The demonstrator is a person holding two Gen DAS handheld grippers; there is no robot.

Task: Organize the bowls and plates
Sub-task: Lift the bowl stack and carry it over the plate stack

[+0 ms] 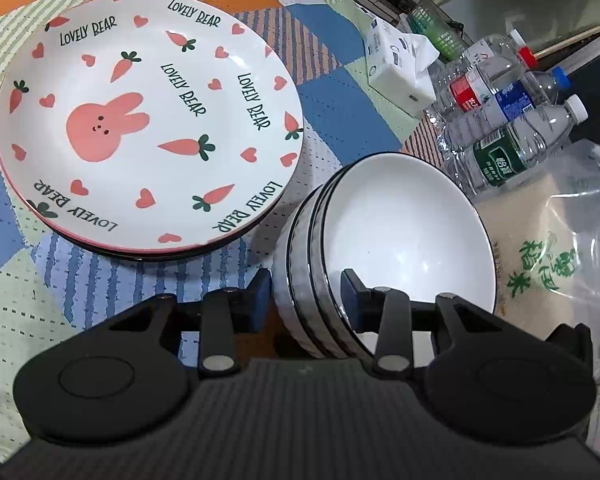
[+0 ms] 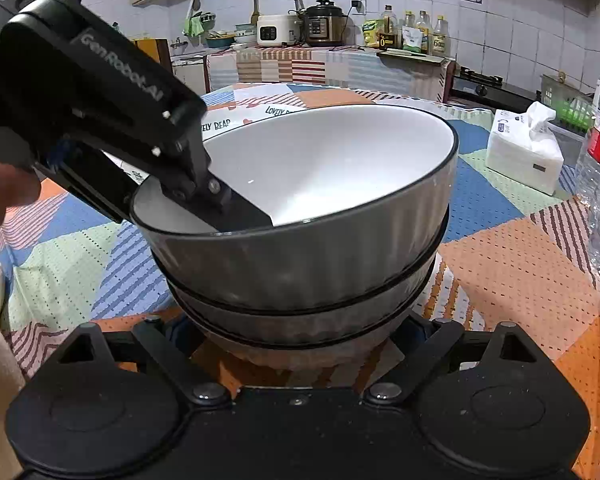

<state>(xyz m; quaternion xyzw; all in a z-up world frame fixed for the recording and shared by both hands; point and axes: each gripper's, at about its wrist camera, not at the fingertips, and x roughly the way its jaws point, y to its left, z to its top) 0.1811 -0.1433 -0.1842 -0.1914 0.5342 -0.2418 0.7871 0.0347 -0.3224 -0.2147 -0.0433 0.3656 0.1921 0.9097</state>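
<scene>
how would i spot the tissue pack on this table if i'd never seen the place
Start at the big rabbit plate on the patchwork tablecloth. Beyond the bowl stack, beside lying water bottles, sits the tissue pack: the only white block, with a tissue poking out.

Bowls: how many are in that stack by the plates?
3, nested in one stack right of the plates: top bowl, two rims showing beneath it. More could be hidden inside.

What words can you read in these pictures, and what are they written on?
"LOVELY BEAR": printed many times on the bunny plate.
"GenRobot.AI": on the left gripper body.
Water bottle labels, rice bag characters, tissue pack print: too small or blurred to read.
</scene>
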